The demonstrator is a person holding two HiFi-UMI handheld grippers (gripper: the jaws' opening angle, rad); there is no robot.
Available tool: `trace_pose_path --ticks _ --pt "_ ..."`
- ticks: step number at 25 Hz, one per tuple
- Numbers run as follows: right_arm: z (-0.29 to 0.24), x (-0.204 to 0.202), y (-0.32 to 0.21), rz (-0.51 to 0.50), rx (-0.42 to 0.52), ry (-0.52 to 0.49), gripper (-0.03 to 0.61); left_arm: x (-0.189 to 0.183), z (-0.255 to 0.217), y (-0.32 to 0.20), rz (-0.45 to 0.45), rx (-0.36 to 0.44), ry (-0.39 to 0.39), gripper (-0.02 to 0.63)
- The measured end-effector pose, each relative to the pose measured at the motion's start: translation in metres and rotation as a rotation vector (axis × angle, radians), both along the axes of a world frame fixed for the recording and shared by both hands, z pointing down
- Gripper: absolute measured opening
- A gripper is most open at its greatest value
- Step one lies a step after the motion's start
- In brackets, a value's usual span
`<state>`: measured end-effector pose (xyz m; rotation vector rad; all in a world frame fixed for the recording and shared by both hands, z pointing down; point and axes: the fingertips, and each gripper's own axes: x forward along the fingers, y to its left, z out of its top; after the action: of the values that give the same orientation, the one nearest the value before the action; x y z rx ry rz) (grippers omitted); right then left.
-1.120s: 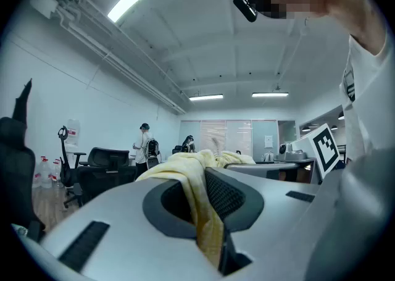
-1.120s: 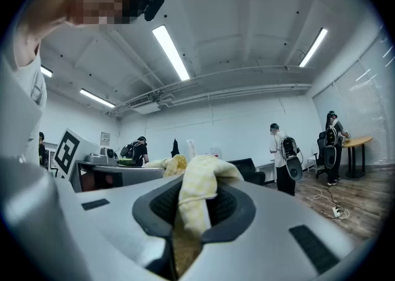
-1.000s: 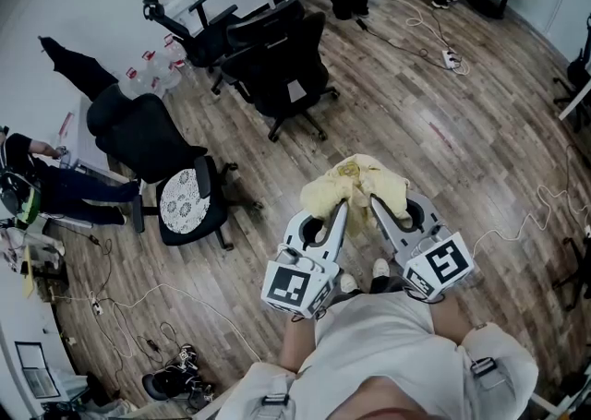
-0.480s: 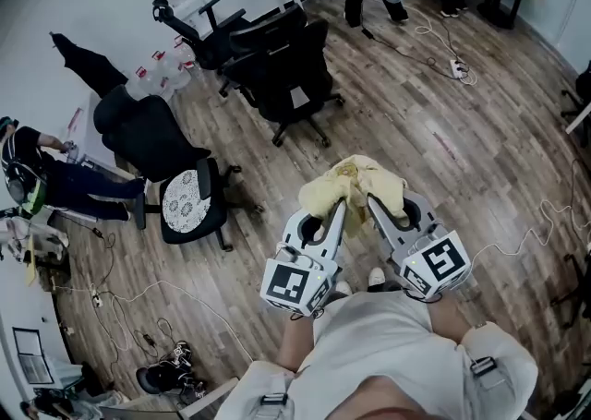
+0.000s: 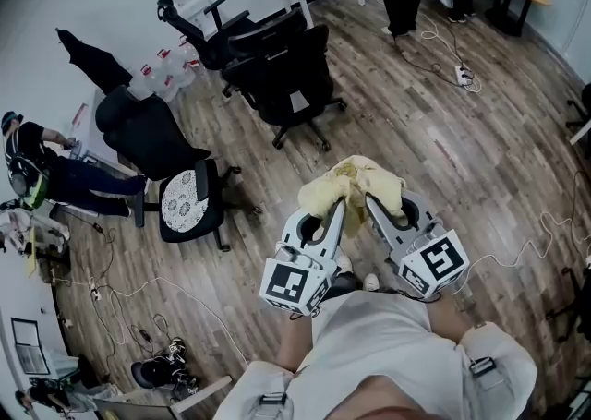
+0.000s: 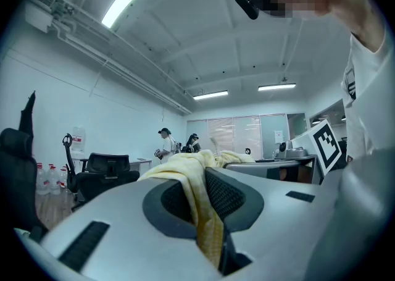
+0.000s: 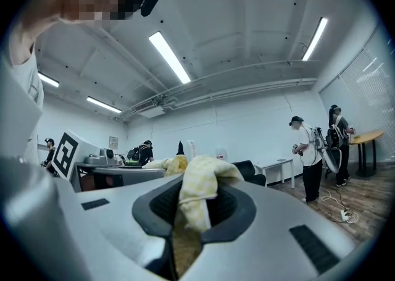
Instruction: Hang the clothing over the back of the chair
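Head view: clothing (image 5: 356,182) clamped in left tongs (image 5: 340,210) and right tongs (image 5: 370,205).

From my station, the clothing (image 5: 355,183) at centre frame reads as soft pale-yellow cloth, matt and crumpled, with a slightly nubby weave up close. The left gripper (image 5: 342,208) and right gripper (image 5: 371,202) have smooth grey plastic shells with a dull satin sheen. Their dark pads (image 6: 231,194) look like rubber with a fine grid texture. The 2 marker cubes (image 5: 295,287) show flat, matt black-and-white faces. The floor (image 5: 462,141) is wood-look planking, faintly glossy. At left centre, the chair (image 5: 138,132) has a matt black fabric back, and I see a lacy white cover (image 5: 180,201) on its seat.
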<state>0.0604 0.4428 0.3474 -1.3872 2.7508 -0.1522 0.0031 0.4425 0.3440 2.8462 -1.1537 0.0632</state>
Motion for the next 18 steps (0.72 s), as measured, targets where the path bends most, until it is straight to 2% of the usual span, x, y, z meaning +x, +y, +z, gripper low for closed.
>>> trace_pose_path --ticks 7,18 --pt "0.004 0.001 -0.029 0.014 -0.002 0.005 0.066 0.001 0.004 -0.029 0.015 0.003 0.003 0.058" --pt "0.006 -0.016 -0.105 0.084 -0.020 0.022 0.066 -0.017 0.006 -0.108 0.073 -0.010 0.019 0.058"
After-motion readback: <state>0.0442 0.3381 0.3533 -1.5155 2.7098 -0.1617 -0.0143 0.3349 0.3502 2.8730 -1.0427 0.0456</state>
